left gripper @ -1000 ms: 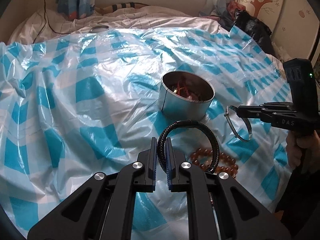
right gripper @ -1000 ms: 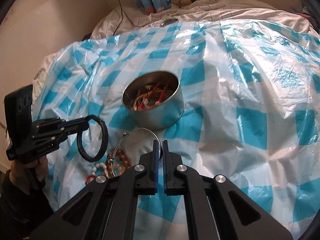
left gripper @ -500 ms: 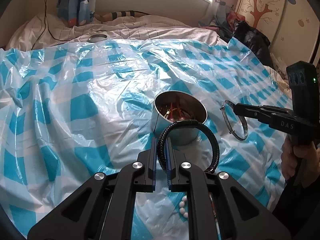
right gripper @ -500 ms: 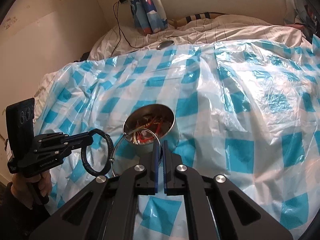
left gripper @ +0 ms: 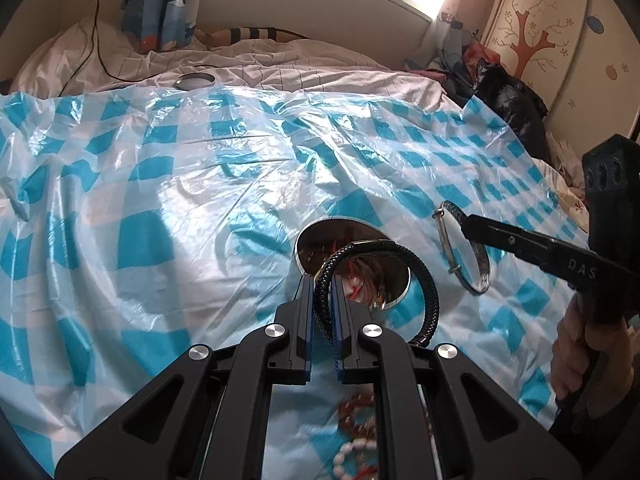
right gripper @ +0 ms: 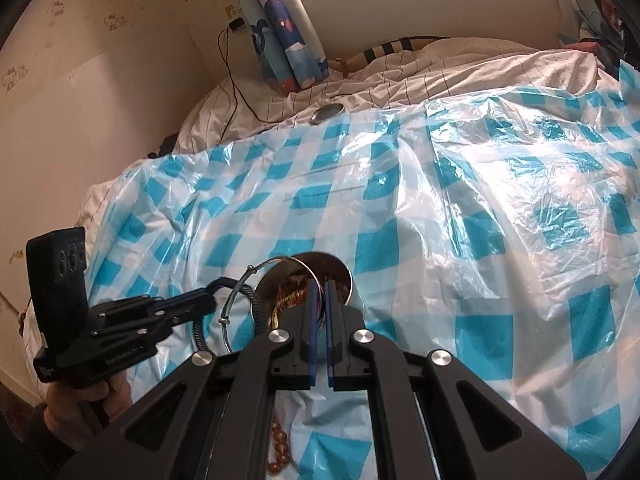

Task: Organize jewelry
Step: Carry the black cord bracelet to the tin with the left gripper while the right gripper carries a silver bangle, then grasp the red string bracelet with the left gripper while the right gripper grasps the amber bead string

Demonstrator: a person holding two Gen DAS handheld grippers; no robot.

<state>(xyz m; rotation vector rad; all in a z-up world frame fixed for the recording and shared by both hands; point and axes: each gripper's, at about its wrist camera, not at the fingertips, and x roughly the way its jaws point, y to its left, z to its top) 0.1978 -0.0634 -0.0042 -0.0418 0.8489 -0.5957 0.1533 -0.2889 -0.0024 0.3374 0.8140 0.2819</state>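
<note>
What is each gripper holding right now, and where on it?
Left gripper pinches the black braided bracelet on its cord. Right gripper grips the silver bangle by its rim.

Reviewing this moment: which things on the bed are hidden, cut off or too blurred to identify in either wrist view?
- Tin contents: left wrist view, black braided bracelet and left tongs cover them; only a red and gold tangle shows.
- Beaded jewelry: left wrist view, blurred between the tong arms.
- Brown beads: right wrist view, mostly behind the right tongs.
- Silver bangle: right wrist view, its gripped part is hidden.
</note>
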